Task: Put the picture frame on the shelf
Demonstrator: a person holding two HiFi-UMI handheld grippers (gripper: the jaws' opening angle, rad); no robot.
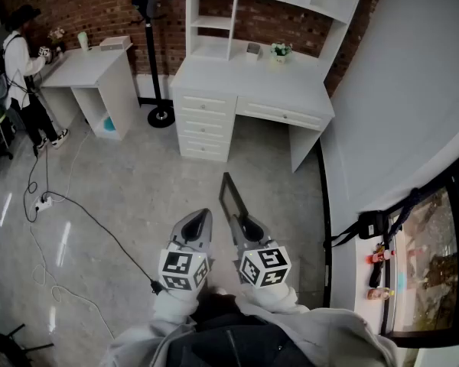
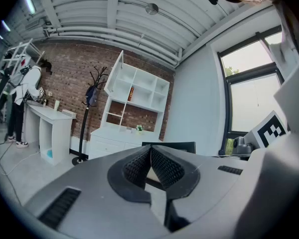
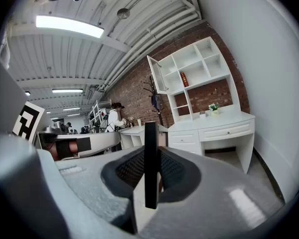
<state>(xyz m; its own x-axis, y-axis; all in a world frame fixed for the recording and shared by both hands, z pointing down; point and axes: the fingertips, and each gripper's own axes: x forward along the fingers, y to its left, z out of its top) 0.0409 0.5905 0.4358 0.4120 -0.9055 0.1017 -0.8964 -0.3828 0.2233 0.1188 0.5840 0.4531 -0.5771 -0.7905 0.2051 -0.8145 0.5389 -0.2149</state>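
Observation:
My right gripper (image 1: pixel 245 222) is shut on a thin black picture frame (image 1: pixel 231 196), which sticks forward and up from its jaws over the floor. In the right gripper view the picture frame (image 3: pixel 150 158) stands edge-on between the ribbed pads. Beside it on the left, my left gripper (image 1: pixel 200 219) is shut with nothing in it; its pads (image 2: pixel 139 164) meet. The white desk with the open shelf unit (image 1: pixel 268 2) stands ahead against the brick wall; the same shelf unit (image 3: pixel 194 76) shows at the right of the right gripper view.
A small potted plant (image 1: pixel 281 50) and a grey box (image 1: pixel 252 49) sit on the white desk (image 1: pixel 245 79). A black coat stand (image 1: pixel 154 52) is left of it. A second white desk (image 1: pixel 99 71) with a person (image 1: pixel 23 71) stands far left. Cables (image 1: pixel 69 205) trail over the floor.

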